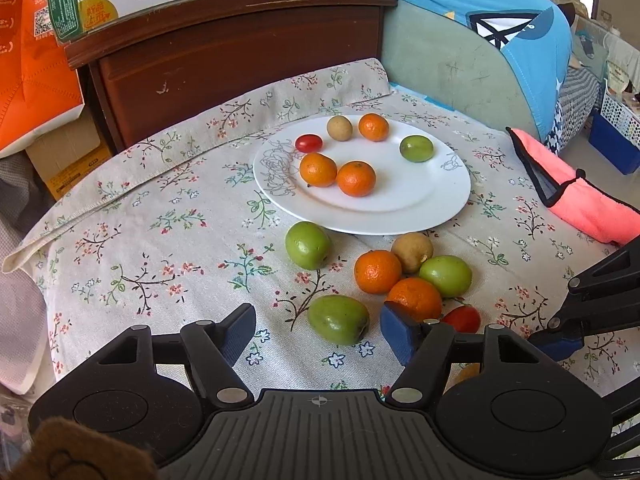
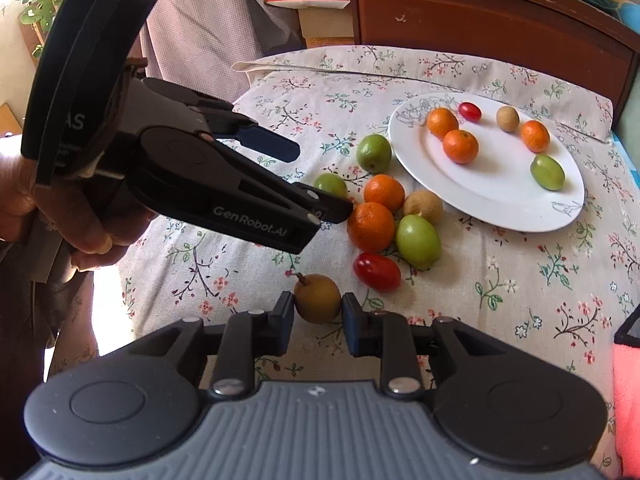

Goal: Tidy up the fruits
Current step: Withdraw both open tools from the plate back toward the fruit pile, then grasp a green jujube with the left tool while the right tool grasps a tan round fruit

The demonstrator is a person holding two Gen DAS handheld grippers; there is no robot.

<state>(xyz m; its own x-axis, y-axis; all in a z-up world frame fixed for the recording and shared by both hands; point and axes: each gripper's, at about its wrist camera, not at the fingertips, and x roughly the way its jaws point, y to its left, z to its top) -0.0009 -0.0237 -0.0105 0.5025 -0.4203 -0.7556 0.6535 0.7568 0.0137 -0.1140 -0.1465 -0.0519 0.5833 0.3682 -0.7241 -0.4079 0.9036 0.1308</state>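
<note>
At the lower centre of the right wrist view, a small brown fruit (image 2: pixel 318 298) is bracketed by the right tongs (image 2: pixel 317 316), the pads pressed to either flank, so it is judged to be grasped (though it may yet be resting on the floral cloth (image 2: pixel 500 320)). A slip is the first risk: the fruit is round, smooth-skinned and caught only near the pad tips, and it could be squirted forward if the squeeze is uneven. The left tongs (image 1: pixel 318 330) are spread wide, released, around nothing, with a green fruit (image 1: pixel 338 320) just ahead between the pads, at the lower middle of the left wrist view. The loose cluster beside it could be nudged by the right-hand pad, which overlaps an orange (image 1: pixel 416 298); a cherry tomato (image 1: pixel 464 318) might be rolled off. The white plate (image 2: pixel 500 208), at upper right, already carries six fruits, so a careless drop could scatter them.
</note>
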